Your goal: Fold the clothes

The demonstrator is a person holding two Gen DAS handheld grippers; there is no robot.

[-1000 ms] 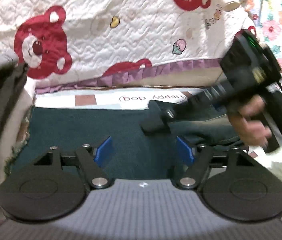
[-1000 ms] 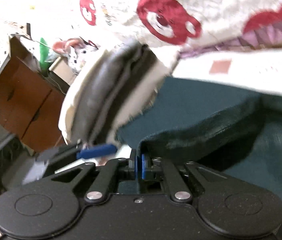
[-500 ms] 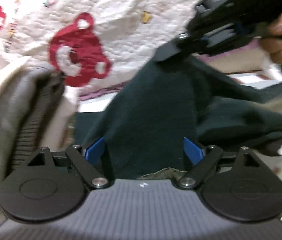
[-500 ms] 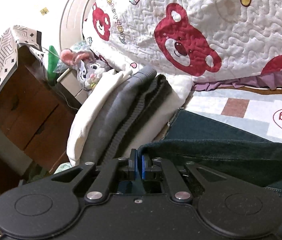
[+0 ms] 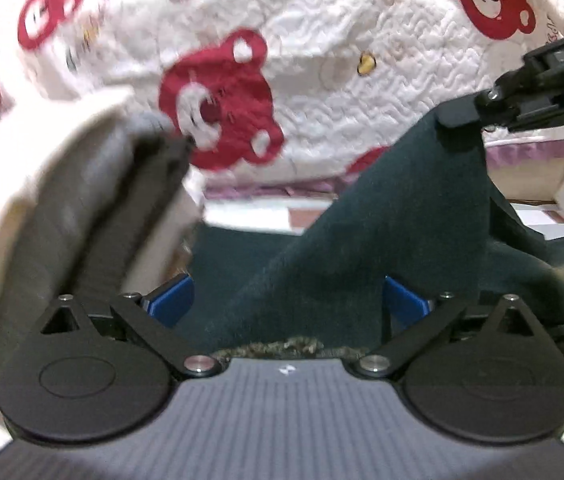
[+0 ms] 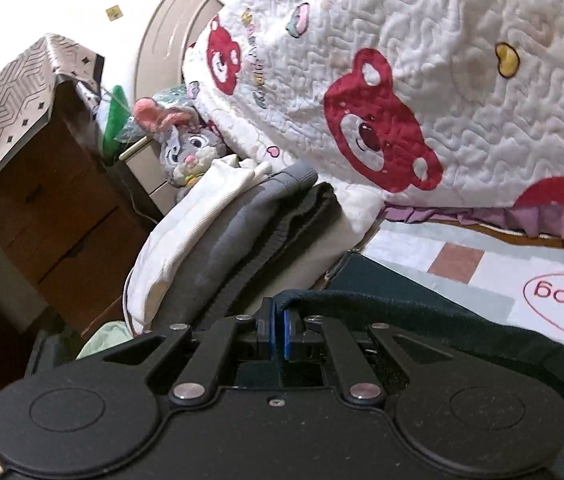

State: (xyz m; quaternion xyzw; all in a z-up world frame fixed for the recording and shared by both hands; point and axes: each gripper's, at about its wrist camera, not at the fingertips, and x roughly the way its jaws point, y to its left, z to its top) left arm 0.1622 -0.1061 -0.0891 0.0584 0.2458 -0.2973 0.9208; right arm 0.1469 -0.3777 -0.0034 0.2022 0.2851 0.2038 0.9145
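Left wrist view: the left claw has its jaws spread wide and opening — the blue pads stand well apart. A fold of the dark green garment lies between them, but neither pad presses on it. The cloth rises from just ahead of this claw up and to the right, where the right claw pinches its top edge. Left of the left claw leans a stack of folded clothes in grey, black and cream (blurred here). Beyond both claws hangs a white quilt printed with red bears.

Right wrist view: the right claw is clamped shut on the dark green garment — the hem passes between the two blue pads and trails off to the right, draping down past the claw's body. Just ahead and left of the claw sits the stack of folded clothes. A grey plush rabbit sits beyond the stack, and a brown wooden cabinet stands farther left. The bear quilt fills the space above and right of the claw. Below it, to the right, lies a pale sheet with the upside-down word "dog".
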